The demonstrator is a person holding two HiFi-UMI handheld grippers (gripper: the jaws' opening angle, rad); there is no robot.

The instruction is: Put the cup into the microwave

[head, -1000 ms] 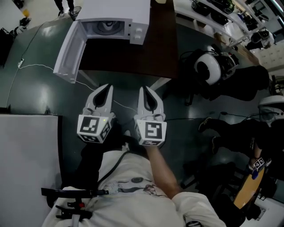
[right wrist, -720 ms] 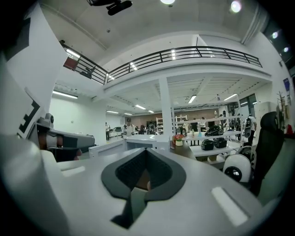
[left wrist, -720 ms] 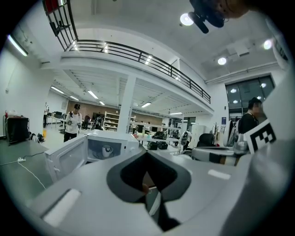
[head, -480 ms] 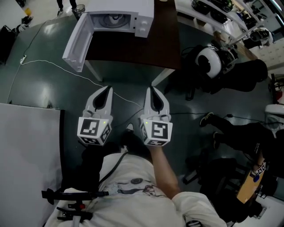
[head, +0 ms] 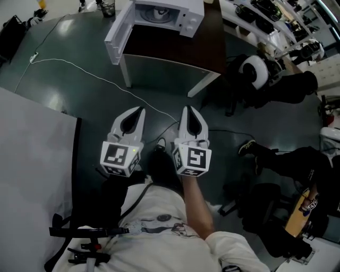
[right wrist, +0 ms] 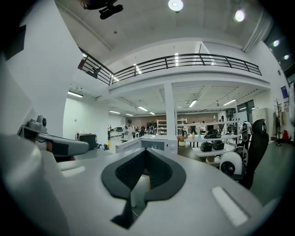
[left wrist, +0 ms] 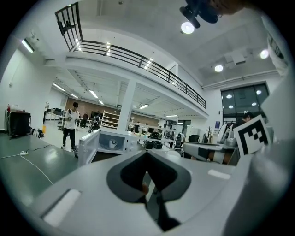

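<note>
Both grippers are empty; the left gripper (head: 140,110) has its jaws pressed together with nothing between them in the left gripper view; the right gripper (head: 189,108) is likewise clenched on nothing, tips meeting in the right gripper view. The two are held side by side, near each other but not touching, roughly level, marker cubes toward the person's chest, tips aimed at the microwave (head: 169,13); probably a neutral carry pose, since neither is working on anything. Below them is dark green floor (head: 64,95), with a thin white cable (head: 79,69) running across it toward the table leg; a big pale panel (head: 32,159) sits at the left edge. The microwave sits on the far part of a dark brown table (head: 175,50), well apart from both grippers; its door (head: 117,36) is swung wide to the left, so the cavity is open and faces the person, ready for loading or just loaded. No cup in either gripper, none on the bare table top; a pale round shape (left wrist: 113,143) shows inside the cavity, but whether it is the cup or the turntable I cannot tell. My guess is the grippers are off-task right now, away from the work area. A person (left wrist: 70,126) stands far off in the hall; chairs and gear to the right play no part.
</note>
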